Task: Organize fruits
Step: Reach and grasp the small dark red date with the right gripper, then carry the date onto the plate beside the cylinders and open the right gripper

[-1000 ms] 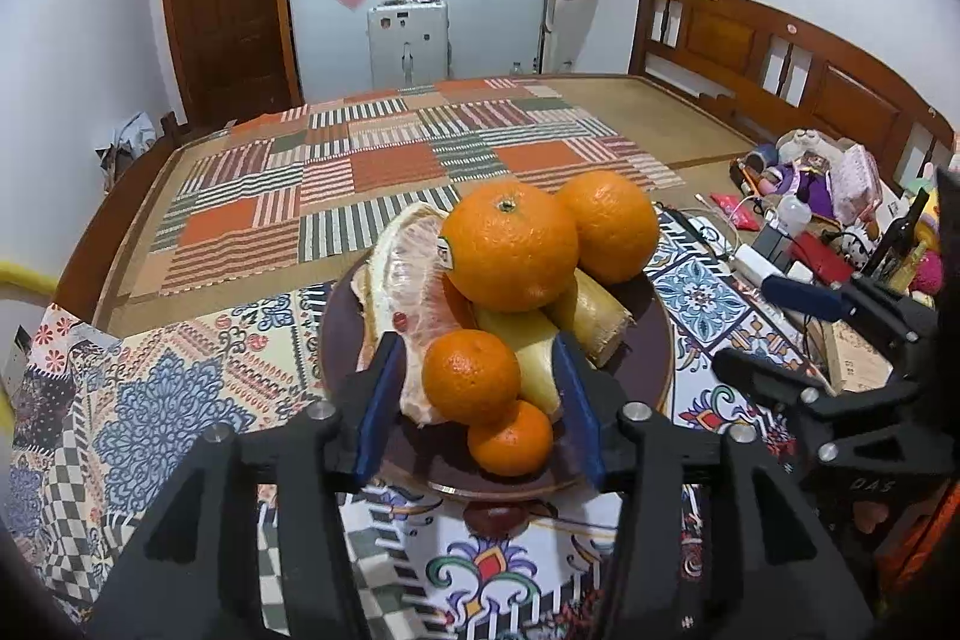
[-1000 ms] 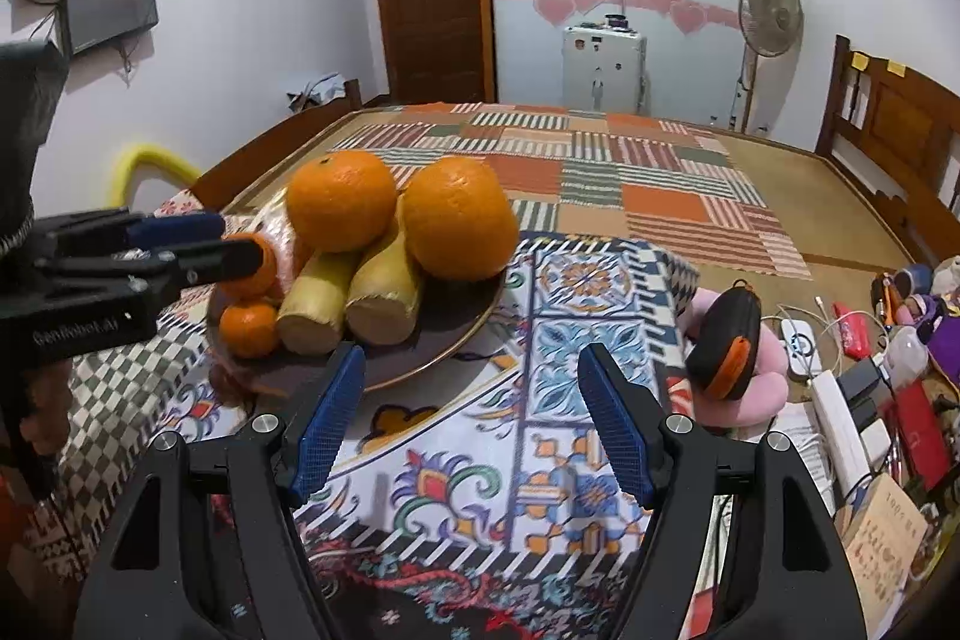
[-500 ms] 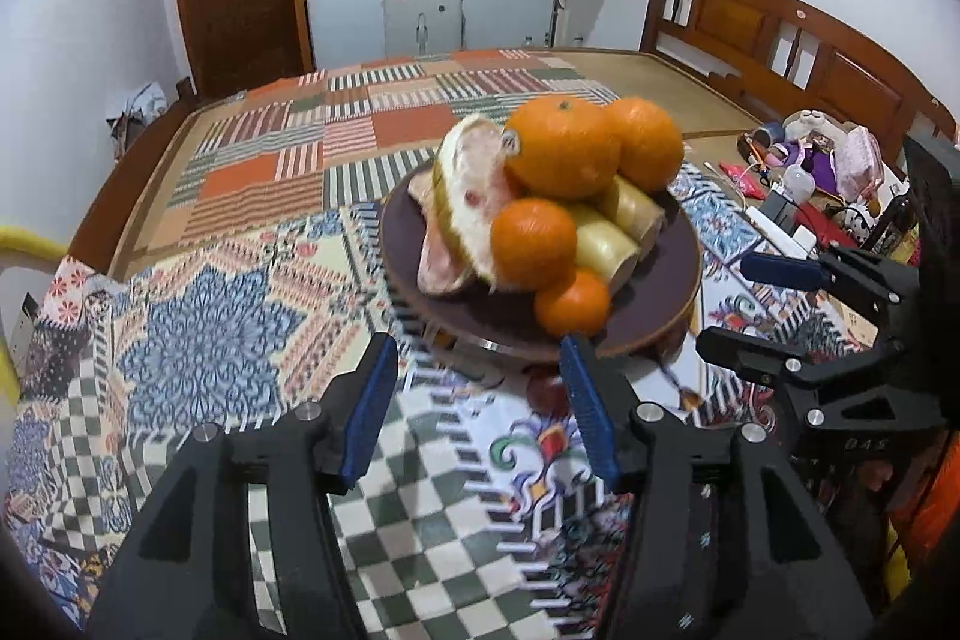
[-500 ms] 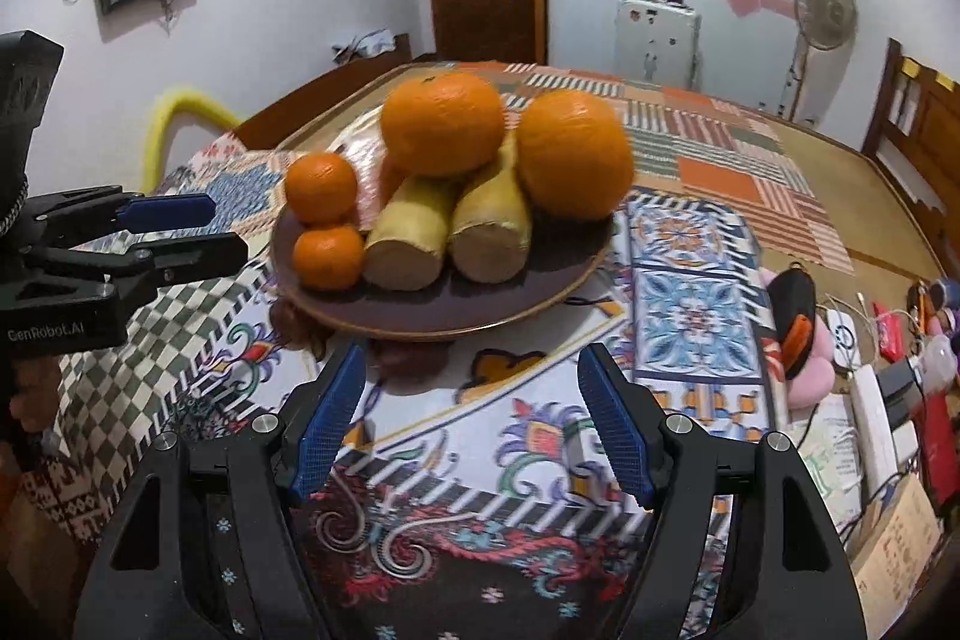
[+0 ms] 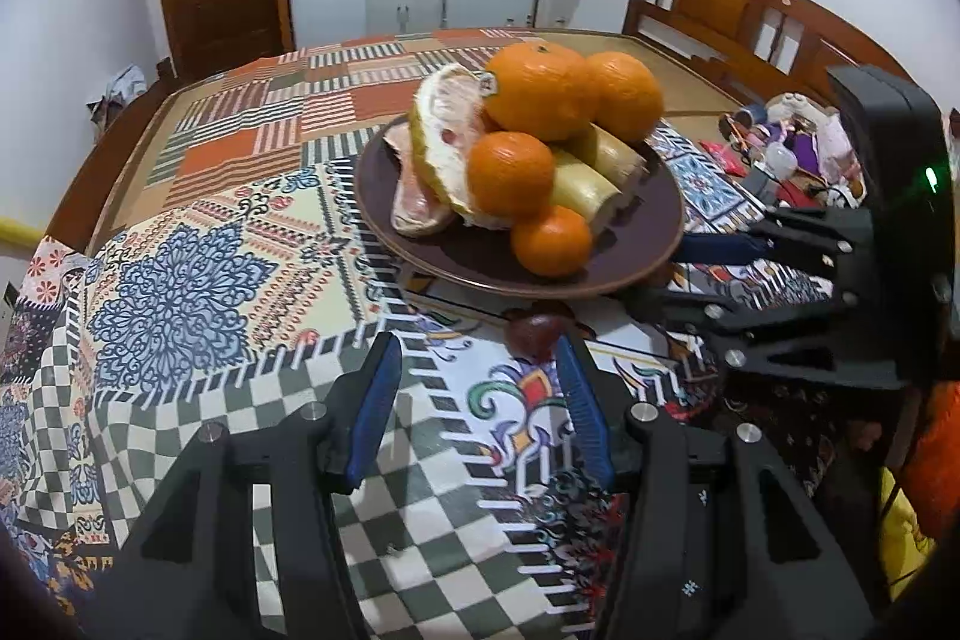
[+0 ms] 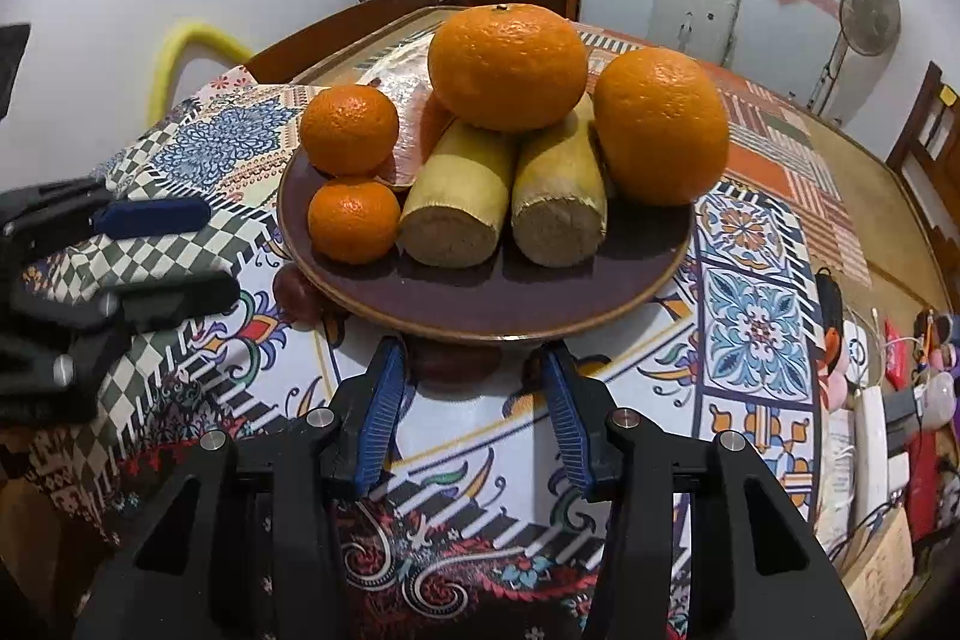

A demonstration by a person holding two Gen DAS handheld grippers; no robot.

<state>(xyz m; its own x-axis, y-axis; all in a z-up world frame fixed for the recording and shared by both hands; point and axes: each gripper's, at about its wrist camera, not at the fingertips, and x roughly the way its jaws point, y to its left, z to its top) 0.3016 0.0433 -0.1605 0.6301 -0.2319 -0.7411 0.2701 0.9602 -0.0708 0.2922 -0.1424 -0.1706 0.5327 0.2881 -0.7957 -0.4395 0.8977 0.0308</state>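
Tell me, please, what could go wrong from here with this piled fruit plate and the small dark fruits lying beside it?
The large orange sits on top of two cut yellow stalks; nudging the plate could roll it off. A small dark red fruit lies by the plate's near edge, next to the left gripper, and could be knocked away. The right gripper, whose jaws have just been closing with nothing between them, is close under the rim and might tip the plate.
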